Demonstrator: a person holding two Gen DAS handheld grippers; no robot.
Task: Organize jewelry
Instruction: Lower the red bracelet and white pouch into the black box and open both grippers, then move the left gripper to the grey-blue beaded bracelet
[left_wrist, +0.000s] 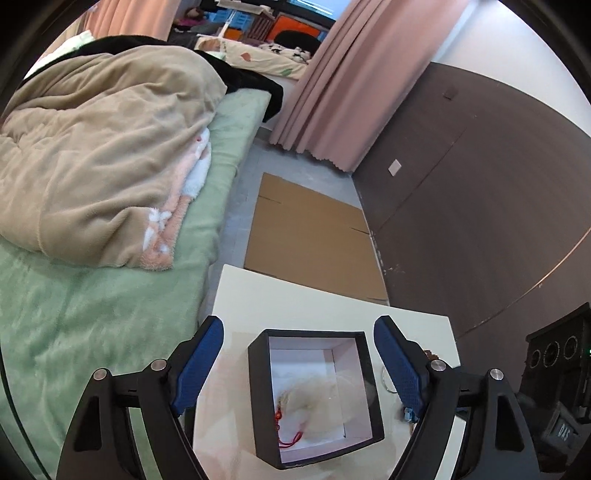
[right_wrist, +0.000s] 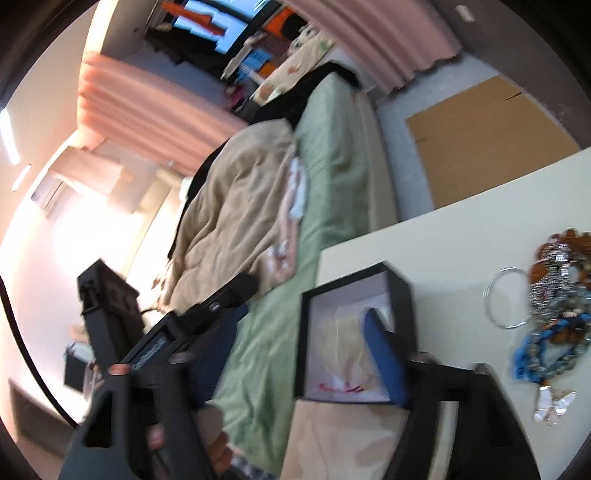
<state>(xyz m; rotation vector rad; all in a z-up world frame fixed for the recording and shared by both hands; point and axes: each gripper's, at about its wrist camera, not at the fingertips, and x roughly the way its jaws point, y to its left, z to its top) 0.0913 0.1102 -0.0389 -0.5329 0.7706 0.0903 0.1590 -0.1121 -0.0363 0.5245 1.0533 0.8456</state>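
Note:
A black box (left_wrist: 258, 387) with a white inside stands on the white table (left_wrist: 295, 295). In it lies a cream fluffy piece with a red cord (left_wrist: 282, 439). My left gripper (left_wrist: 298, 328) is open, its blue pads (left_wrist: 199, 365) on either side of the box and clear of its walls. In the blurred right wrist view the same box (right_wrist: 399, 295) is seen, and my right gripper (right_wrist: 303, 317) is open with nothing gripped. Its right pad (right_wrist: 382, 350) reaches into the box over the fluffy piece (right_wrist: 343, 339). A jewelry pile (right_wrist: 554, 295) lies to the right.
The pile holds a silver bangle (right_wrist: 491, 295), blue beads (right_wrist: 532, 354), brown beads (right_wrist: 565, 240) and a butterfly pendant (right_wrist: 554, 406). A bed with a green sheet (left_wrist: 92, 314) and a beige blanket (left_wrist: 92, 147) borders the table. Cardboard (left_wrist: 310, 229) lies on the floor.

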